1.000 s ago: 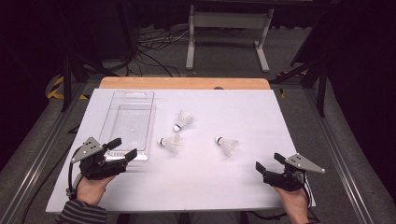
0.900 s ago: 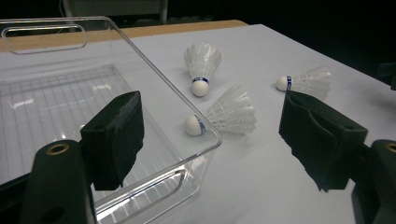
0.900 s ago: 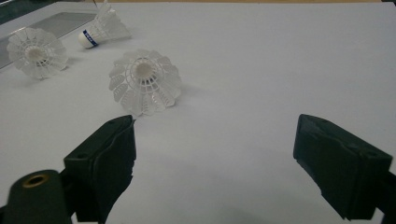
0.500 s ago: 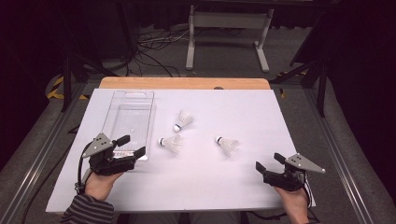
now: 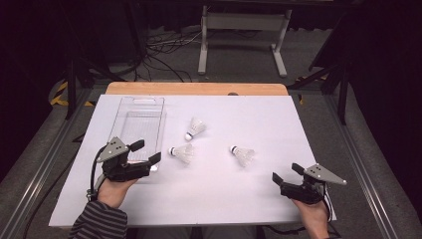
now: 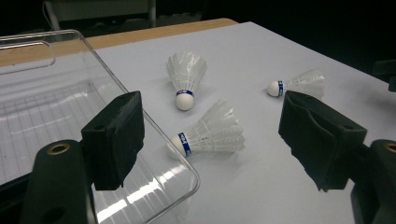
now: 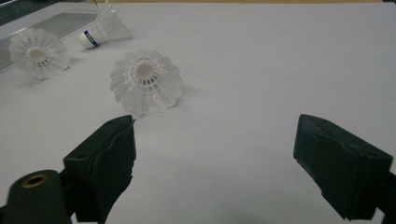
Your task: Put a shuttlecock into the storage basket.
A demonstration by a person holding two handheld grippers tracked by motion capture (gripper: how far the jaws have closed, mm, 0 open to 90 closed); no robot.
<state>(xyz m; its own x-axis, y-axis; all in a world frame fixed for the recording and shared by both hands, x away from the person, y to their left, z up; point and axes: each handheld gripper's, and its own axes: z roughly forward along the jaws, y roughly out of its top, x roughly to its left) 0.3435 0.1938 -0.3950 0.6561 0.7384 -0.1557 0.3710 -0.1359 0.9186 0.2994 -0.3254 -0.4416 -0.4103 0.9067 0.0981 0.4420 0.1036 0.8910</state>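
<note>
The nearest shuttlecock (image 5: 182, 153) lies on its side on the white table (image 5: 259, 199), just right of the clear tray's (image 5: 140, 119) near right corner, and it is the one the left claw (image 5: 147, 151) reaches for. Its long axis runs left to right across the table: the cork tip with the blue band points left toward the tray, and the feather skirt flares right. It lies just right of and slightly beyond the left claw, whose jaws stand wide apart and hold nothing; in the left gripper view the same shuttlecock (image 6: 211, 133) sits between the 2 jaws, beyond them, with one jaw over the tray's corner (image 6: 184, 177). A 2nd shuttlecock (image 5: 196, 128) rests farther back, tilted, its cork toward the near left. A 3rd shuttlecock (image 5: 242, 155) lies to the right, cork pointing left, nearer to the right claw (image 5: 286, 172), which waits at the near right of the table with its jaws also apart and empty; its skirt faces that claw in the right gripper view (image 7: 145, 82). By position the left hand is the better placed for the nearest one, and closing across its narrow cork end looks the likely grip.
</note>
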